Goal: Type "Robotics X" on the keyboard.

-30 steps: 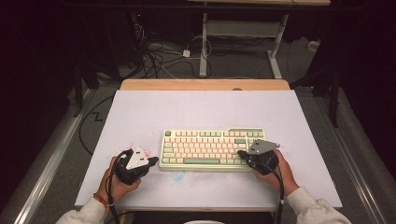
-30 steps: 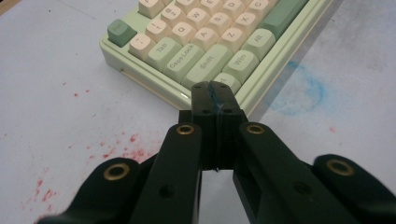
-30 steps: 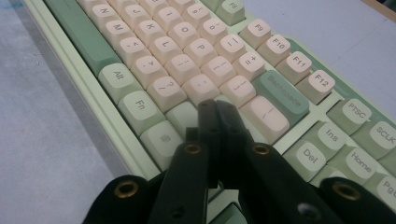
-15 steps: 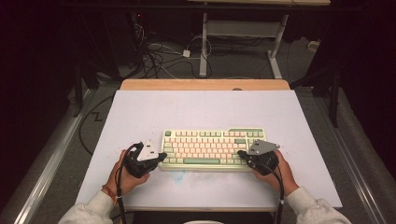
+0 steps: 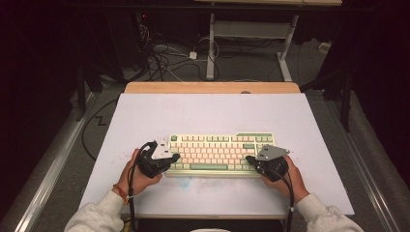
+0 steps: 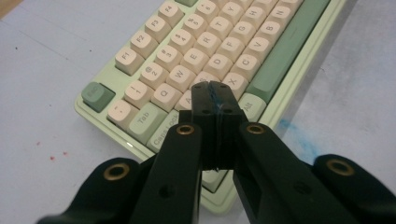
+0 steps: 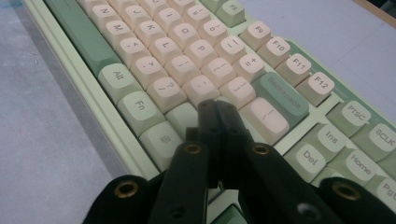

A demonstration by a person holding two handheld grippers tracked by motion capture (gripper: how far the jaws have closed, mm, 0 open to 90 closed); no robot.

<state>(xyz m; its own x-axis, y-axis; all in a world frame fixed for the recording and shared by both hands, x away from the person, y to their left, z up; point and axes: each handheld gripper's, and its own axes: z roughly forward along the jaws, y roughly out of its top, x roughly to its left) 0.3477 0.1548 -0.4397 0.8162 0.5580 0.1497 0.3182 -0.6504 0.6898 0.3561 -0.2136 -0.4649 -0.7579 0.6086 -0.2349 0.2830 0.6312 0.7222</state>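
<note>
In the high view the left gripper sits at lower left of centre, held in the person's left hand, its tip over the left end of the keyboard. In the left gripper view its jaws are pressed together, with nothing between them, above the keys near the left Alt. The keyboard, pale green with cream keys, lies in the lower middle of the frame, its long axis running left to right and its function row toward the top. Bare tabletop stretches above it up to the wooden far edge; narrower margins lie on either side and below. At lower right the right gripper hangs over the keyboard's right end, jaws likewise closed on nothing.
</note>
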